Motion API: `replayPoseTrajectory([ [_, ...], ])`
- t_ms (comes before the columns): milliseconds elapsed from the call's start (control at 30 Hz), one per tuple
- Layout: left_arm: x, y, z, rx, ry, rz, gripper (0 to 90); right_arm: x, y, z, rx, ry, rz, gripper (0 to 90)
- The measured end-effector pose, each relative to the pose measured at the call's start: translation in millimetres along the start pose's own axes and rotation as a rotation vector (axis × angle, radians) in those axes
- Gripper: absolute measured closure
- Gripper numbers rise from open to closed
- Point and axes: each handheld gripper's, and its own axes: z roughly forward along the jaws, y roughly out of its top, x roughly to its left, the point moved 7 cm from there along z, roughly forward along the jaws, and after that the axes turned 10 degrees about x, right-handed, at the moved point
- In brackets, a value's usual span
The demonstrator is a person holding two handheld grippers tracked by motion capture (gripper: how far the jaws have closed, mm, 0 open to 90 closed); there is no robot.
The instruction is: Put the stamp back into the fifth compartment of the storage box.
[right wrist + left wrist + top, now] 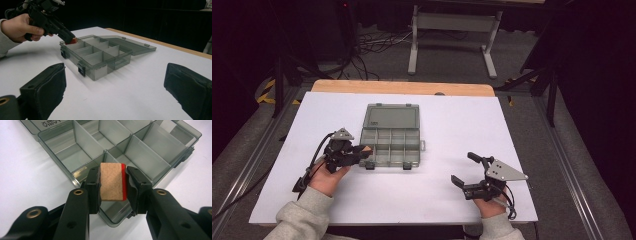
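We see the left gripper (112, 182) clamping a small flat block (111, 182), tan and dimpled with one red edge, above the near corner compartment of a smoky clear plastic box (150, 157) with thin dividers. The right gripper (469, 172) rests wide open, holding nothing, on the white table (452, 125).

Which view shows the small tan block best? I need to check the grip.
The left gripper view: the tan block, red along one side, sits clamped in the left claw above the organizer box. The high view and right gripper view show just a speck.
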Motion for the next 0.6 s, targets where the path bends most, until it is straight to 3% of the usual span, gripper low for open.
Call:
replayPoseTrajectory([
  [600, -0.5, -1.2, 2.4, 0.018, 0.000, 0.010, 65.4, -0.1, 0.0, -0.1, 0.000, -0.001, -0.001, 4.9],
])
